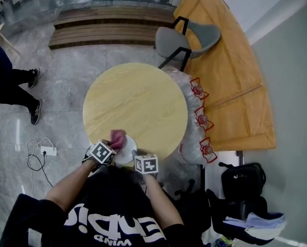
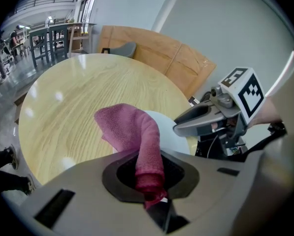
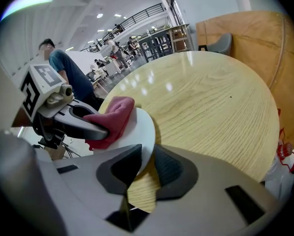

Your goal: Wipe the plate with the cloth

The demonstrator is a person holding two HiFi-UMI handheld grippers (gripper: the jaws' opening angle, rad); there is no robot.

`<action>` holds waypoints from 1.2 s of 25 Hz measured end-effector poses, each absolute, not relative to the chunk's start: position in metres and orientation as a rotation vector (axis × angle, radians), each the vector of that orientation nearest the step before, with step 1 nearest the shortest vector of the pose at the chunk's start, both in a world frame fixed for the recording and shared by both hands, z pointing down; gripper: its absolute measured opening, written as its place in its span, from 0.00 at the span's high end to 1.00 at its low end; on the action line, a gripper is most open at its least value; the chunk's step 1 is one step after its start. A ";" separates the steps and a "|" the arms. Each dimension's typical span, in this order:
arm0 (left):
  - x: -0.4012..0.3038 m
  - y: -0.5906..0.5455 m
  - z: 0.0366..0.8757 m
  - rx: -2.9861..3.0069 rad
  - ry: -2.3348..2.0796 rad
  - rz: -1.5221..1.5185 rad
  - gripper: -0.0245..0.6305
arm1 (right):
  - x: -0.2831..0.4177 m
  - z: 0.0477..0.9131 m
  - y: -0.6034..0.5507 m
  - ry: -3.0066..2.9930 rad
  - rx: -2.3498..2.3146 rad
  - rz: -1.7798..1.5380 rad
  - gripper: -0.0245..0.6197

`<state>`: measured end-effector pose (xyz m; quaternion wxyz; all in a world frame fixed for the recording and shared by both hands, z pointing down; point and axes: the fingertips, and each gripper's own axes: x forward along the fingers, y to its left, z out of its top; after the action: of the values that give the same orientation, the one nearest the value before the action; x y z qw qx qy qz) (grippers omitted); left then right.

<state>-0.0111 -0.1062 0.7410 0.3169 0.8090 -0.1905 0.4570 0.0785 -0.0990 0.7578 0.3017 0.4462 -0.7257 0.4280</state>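
Note:
A pink cloth [image 2: 137,132] is pinched between the jaws of my left gripper [image 2: 149,183] and bunches forward onto a white plate [image 2: 172,137]. My right gripper [image 3: 141,167] is shut on the near rim of that plate [image 3: 139,132], holding it tilted over the table's near edge. In the right gripper view the cloth [image 3: 110,118] rests on the plate's face, with the left gripper's finger [image 3: 80,124] against it. From the head view the cloth [image 1: 118,137] and the plate [image 1: 126,151] lie between the left gripper [image 1: 110,147] and the right gripper [image 1: 137,158].
The round wooden table [image 1: 135,104] stretches beyond the plate. A grey chair [image 1: 186,37] stands at its far side, and clear bags with red ties [image 1: 200,118] sit at its right. A black backpack [image 1: 243,181] is on the floor, and a person [image 1: 12,86] stands at left.

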 end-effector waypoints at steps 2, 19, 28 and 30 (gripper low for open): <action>-0.009 -0.108 0.743 2.129 -0.509 1.215 0.88 | 0.079 0.758 -0.100 -1.927 1.189 1.139 0.81; 0.039 -0.095 0.740 2.117 -0.395 1.111 0.88 | 0.079 0.756 -0.101 -1.931 1.215 1.163 0.82; 0.050 -0.081 0.737 2.130 -0.344 1.126 0.88 | 0.082 0.758 -0.101 -1.930 1.221 1.173 0.82; 0.048 -0.078 0.736 2.120 -0.347 1.133 0.88 | 0.082 0.758 -0.102 -1.933 1.220 1.171 0.82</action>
<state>0.0480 -0.0776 0.7365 0.3490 0.8181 -0.1338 0.4371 0.0823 -0.1015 0.7578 0.2828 0.4557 -0.7219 0.4373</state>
